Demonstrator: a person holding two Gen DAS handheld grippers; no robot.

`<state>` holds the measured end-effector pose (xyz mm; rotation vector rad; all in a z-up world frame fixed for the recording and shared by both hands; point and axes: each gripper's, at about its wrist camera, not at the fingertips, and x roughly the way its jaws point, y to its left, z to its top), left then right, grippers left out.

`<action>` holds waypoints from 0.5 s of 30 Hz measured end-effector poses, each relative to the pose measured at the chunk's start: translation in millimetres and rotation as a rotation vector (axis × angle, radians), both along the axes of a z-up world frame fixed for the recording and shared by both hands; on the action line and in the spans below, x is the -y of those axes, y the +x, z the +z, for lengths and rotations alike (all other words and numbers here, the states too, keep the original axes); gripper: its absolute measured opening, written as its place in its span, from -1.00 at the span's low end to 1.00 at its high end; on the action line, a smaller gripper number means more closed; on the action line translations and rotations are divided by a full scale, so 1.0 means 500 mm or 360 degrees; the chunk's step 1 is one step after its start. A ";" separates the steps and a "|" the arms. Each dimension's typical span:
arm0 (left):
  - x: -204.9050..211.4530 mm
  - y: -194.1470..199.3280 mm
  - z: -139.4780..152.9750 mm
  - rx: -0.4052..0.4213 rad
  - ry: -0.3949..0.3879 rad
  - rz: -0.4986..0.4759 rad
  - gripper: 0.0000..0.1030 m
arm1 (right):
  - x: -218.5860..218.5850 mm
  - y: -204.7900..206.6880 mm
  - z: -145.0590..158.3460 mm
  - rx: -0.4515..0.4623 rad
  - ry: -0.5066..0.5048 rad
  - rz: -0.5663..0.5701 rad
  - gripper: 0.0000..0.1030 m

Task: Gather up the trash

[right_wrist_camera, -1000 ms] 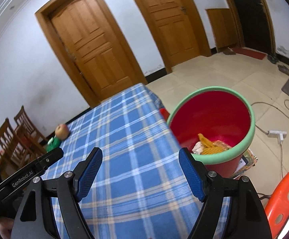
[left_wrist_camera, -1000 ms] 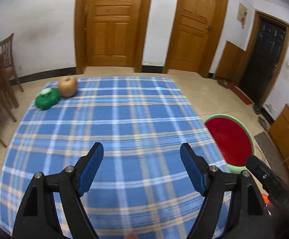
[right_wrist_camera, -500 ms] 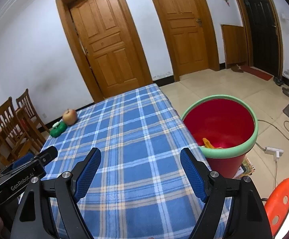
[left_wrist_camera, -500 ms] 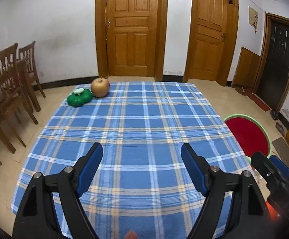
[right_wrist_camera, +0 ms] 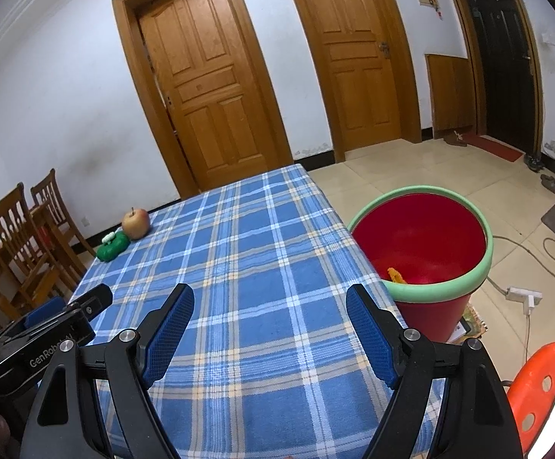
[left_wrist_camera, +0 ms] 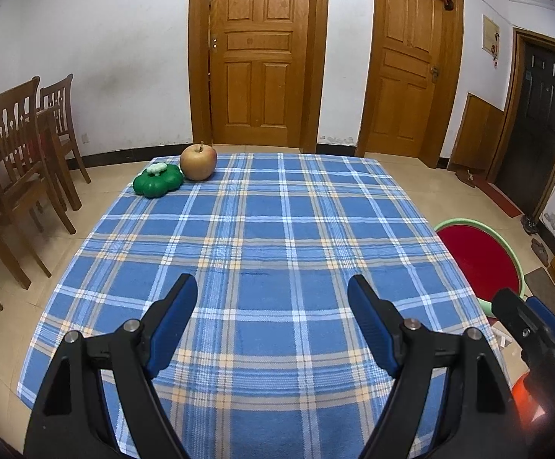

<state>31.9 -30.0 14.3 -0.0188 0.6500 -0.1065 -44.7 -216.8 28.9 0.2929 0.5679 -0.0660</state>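
A red bin with a green rim point(right_wrist_camera: 426, 244) stands on the floor right of the table; a bit of orange trash point(right_wrist_camera: 395, 276) shows inside. It also shows in the left wrist view point(left_wrist_camera: 480, 258). My left gripper point(left_wrist_camera: 271, 292) is open and empty above the near part of the blue plaid tablecloth point(left_wrist_camera: 262, 229). My right gripper point(right_wrist_camera: 269, 302) is open and empty over the tablecloth point(right_wrist_camera: 246, 252) near its right edge. An apple point(left_wrist_camera: 198, 161) and a green pumpkin-shaped object point(left_wrist_camera: 158, 179) sit at the far left corner, also seen in the right wrist view as apple point(right_wrist_camera: 135, 223) and green object point(right_wrist_camera: 113, 246).
Wooden chairs point(left_wrist_camera: 21, 153) stand left of the table. An orange plastic stool point(right_wrist_camera: 537, 382) is at the near right. A power strip and cables point(right_wrist_camera: 524, 294) lie on the floor past the bin. Wooden doors point(left_wrist_camera: 258, 57) line the far wall.
Both grippers have pulled back and levelled out, so more of the room shows. The right gripper has moved away from the bin. Both stay open and empty.
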 end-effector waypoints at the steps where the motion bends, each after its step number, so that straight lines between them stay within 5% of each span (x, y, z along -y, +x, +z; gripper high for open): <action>1: 0.000 -0.001 0.000 0.0001 0.0002 -0.0003 0.56 | 0.000 -0.001 0.000 -0.0001 0.0001 0.0000 0.60; 15: 0.007 -0.004 -0.005 -0.0007 0.0001 -0.0004 0.56 | 0.001 0.000 -0.003 -0.0006 0.0011 -0.0004 0.60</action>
